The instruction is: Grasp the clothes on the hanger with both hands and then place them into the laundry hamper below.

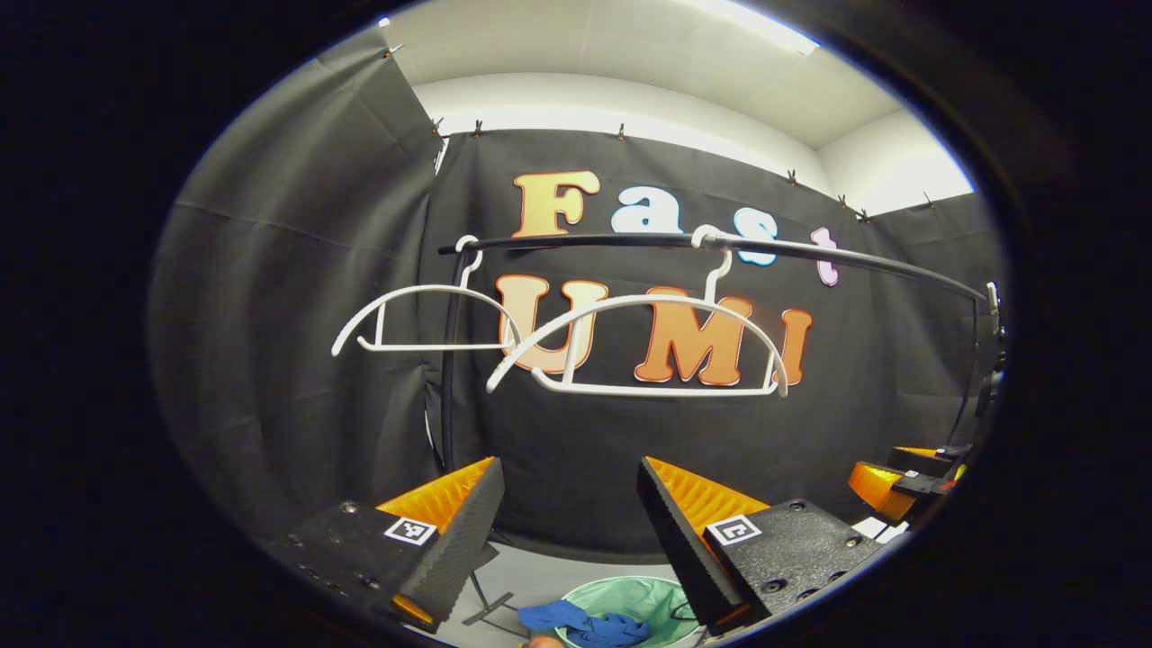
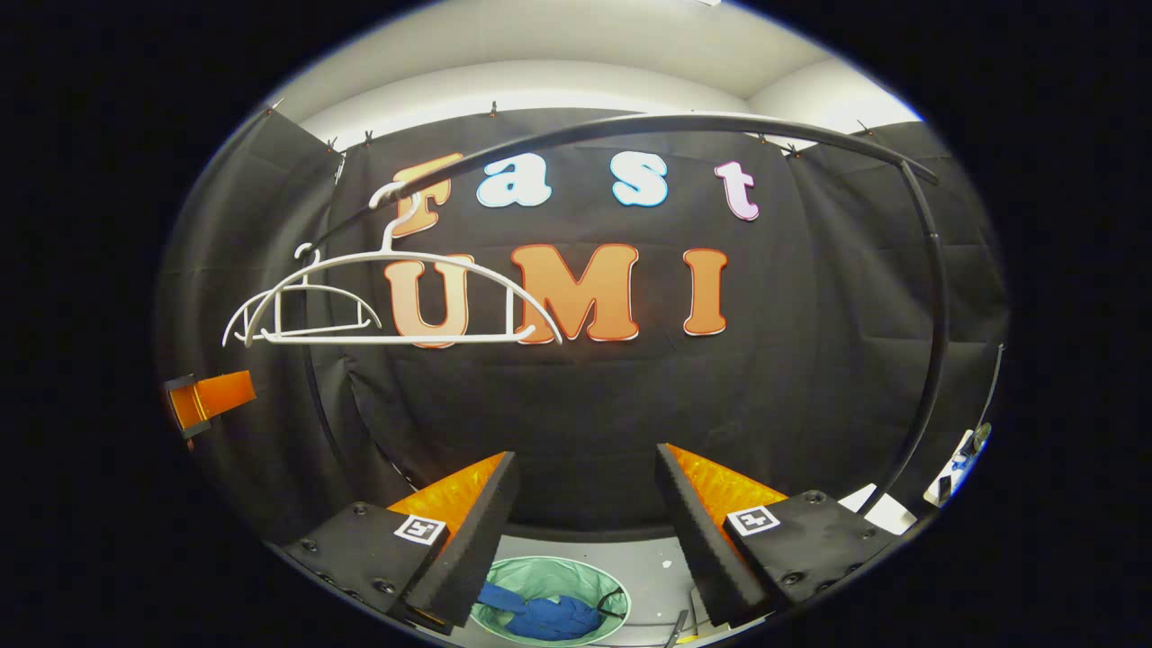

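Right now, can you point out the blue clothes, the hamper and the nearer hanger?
Blue clothes (image 2: 544, 617), right gripper view, middle of the bundle.
Hamper (image 2: 549, 569), right gripper view, far inner wall of the green liner.
Nearer hanger (image 1: 648, 390), left gripper view, its bottom bar.

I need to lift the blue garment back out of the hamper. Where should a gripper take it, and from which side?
Judging by its pose, grip the bunched fold of the blue garment from above: it lies crumpled inside the hamper, whose rim blocks sideways approaches.
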A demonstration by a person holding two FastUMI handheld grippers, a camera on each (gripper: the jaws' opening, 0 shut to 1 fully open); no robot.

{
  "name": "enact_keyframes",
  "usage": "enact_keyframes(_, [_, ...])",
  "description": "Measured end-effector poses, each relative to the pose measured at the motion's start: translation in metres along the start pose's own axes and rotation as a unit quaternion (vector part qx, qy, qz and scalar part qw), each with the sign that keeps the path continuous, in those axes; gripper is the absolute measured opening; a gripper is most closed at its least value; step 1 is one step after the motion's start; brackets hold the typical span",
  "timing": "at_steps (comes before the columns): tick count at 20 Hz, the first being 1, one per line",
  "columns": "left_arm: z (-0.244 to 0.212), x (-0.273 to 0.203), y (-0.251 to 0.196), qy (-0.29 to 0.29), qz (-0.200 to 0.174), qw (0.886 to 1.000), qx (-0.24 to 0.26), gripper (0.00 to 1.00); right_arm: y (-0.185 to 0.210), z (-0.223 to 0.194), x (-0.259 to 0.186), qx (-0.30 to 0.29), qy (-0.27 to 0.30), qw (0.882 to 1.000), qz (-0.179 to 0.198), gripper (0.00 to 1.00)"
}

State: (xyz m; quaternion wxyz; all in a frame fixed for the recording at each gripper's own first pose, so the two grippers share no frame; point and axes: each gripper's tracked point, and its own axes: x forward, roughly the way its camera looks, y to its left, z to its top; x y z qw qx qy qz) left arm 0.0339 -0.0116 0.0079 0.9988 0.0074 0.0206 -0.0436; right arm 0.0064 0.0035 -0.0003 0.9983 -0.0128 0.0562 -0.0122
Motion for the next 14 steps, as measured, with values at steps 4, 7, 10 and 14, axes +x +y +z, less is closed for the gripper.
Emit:
enact_keyframes(4, [0.013, -0.003, 0.004, -0.017, 0.004, 1.000, 0.003, 0.91, 0.004, 0.011, -0.006, -0.005, -0.019, 1.000, 0.005, 0.89])
enact_keyframes(7, [0.009, -0.005, 0.002, -0.012, 0.004, 1.000, 0.004, 0.97, 0.005, 0.011, -0.005, -0.010, -0.020, 1.000, 0.005, 0.89])
enact_keyframes(10, [0.003, -0.003, 0.002, -0.004, 0.002, 1.000, 0.002, 0.92, 0.004, 0.007, -0.004, -0.007, -0.016, 1.000, 0.004, 0.89])
enact_keyframes(14, [-0.004, -0.001, 0.010, 0.002, 0.006, 1.000, 0.007, 0.92, 0.004, 0.004, -0.002, -0.004, -0.011, 1.000, 0.002, 0.89])
